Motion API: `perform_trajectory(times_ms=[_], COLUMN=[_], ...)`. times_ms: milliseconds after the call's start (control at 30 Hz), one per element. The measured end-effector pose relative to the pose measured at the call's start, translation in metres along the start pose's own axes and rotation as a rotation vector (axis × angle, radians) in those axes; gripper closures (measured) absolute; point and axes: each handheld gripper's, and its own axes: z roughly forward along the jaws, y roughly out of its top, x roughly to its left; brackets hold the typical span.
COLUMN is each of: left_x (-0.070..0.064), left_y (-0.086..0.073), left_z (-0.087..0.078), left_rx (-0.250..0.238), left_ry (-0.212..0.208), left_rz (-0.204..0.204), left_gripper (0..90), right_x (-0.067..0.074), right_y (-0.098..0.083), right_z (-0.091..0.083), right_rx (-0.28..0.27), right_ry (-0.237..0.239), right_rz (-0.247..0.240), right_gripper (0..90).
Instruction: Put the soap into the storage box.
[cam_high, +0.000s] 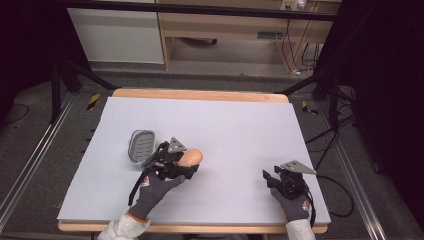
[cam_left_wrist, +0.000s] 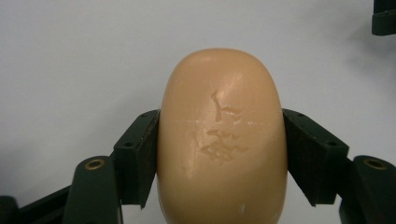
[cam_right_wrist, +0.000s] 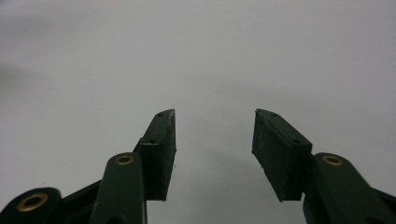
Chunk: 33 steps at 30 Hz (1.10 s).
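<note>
Two grippers on the mat (cam_high: 235, 125). Left gripper (cam_left_wrist: 222, 149) pinches the soap (cam_left_wrist: 222, 140) across its flanks, both jaws pressed against its sides. Right gripper (cam_right_wrist: 214, 149) sits spread and holds nothing, well right of the soap, near the mat's front edge.

Risk, as I judge it: the soap is rounded and smooth, with scuffed, flaking marks on its face. The jaws bear on curved sides, so a harder squeeze or a quick tilt could squirt it forward out of the pinch.

Dish (cam_high: 141, 145) lies just left of the soap and a little farther back, ribbed floor showing.

Hard to read: whether the soap touches the mat or hangs clear. Soap's near end is cut off in the left gripper view.
</note>
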Motion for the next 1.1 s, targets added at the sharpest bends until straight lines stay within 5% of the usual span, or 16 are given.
perform_trajectory(times_ms=[1100], left_x=[0.06], left_y=[0.003], left_z=[-0.035], left_rx=[-0.097], left_ry=[0.087], left_rz=[-0.126], left_gripper=[32.0], right_x=[0.0], right_y=[0.0], right_z=[0.001], right_rx=[0.0], right_ry=[-0.009], right_rz=[-0.013], right_gripper=[49.1])
